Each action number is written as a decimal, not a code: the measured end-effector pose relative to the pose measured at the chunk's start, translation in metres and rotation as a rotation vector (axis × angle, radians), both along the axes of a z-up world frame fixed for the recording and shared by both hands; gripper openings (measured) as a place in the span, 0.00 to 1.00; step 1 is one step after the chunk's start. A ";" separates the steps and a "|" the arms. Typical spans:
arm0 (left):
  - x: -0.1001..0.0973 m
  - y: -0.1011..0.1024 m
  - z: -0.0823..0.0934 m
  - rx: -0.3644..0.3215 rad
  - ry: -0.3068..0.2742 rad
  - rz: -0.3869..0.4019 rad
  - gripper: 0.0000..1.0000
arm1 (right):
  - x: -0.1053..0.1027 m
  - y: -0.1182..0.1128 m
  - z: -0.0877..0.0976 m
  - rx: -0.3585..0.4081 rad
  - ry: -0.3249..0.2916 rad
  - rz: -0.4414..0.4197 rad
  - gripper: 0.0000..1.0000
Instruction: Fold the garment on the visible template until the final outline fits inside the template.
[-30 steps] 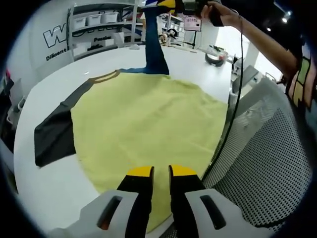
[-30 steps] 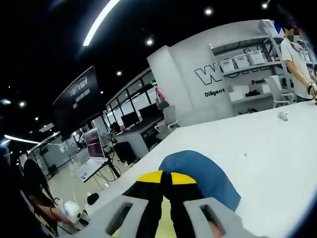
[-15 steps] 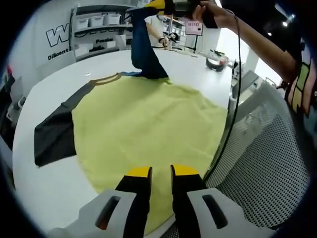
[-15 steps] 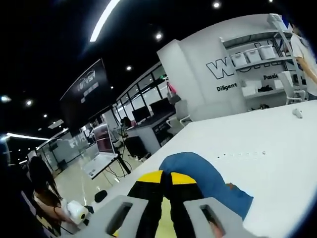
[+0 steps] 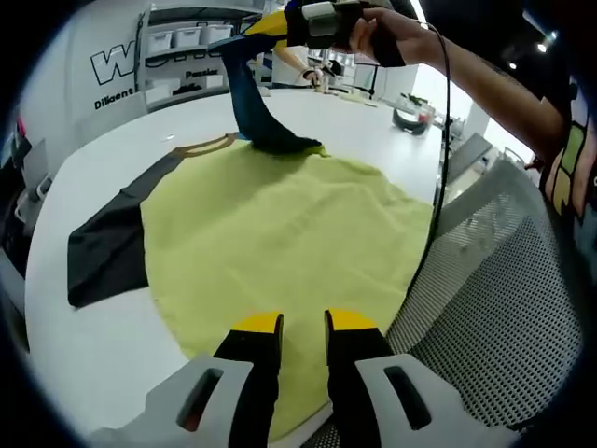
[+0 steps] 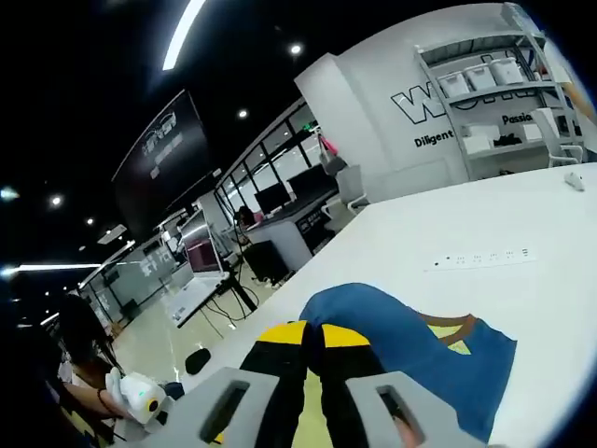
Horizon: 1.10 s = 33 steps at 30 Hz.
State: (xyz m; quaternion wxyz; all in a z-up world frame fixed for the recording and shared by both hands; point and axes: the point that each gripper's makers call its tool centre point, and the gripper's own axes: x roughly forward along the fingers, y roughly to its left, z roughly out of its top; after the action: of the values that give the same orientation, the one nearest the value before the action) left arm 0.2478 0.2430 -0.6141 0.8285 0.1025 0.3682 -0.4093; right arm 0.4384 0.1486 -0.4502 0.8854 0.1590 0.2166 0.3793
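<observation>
A yellow garment [image 5: 280,233] lies spread on the round white table [image 5: 84,345], with a dark sleeve [image 5: 103,257] flat at the left. Its blue sleeve [image 5: 250,98] is lifted off the table at the far side. My right gripper [image 5: 280,21], held in a hand, is shut on that sleeve's end. In the right gripper view the shut gripper [image 6: 312,331] pinches the blue sleeve [image 6: 420,355], which drapes down toward the tan collar [image 6: 457,327]. My left gripper [image 5: 303,327] hovers over the near yellow hem, slightly open, holding nothing.
A mesh chair back [image 5: 494,280] stands close at the right of the table edge. The right gripper's cable [image 5: 438,159] hangs down beside it. Shelves with bins [image 5: 187,42] line the far wall. A power strip [image 6: 480,259] lies on the table.
The right gripper has carried the lifted blue sleeve leftward and nearer over the garment, so the sleeve now slants. The left gripper has stayed over the hem.
</observation>
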 end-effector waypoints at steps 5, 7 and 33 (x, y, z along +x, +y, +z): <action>0.004 0.003 0.002 -0.013 -0.001 0.028 0.14 | -0.004 0.012 -0.020 -0.026 0.043 0.029 0.00; 0.004 0.003 0.002 -0.009 0.002 0.029 0.15 | -0.005 0.015 -0.026 -0.025 0.056 0.033 0.00; 0.007 0.008 0.001 -0.016 0.020 0.068 0.14 | -0.007 0.060 -0.104 -0.091 0.216 0.092 0.00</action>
State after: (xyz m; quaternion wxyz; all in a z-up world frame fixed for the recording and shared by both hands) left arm 0.2552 0.2506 -0.6130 0.8390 0.0792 0.3765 -0.3847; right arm 0.4312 0.2086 -0.5547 0.8449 0.1482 0.3347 0.3900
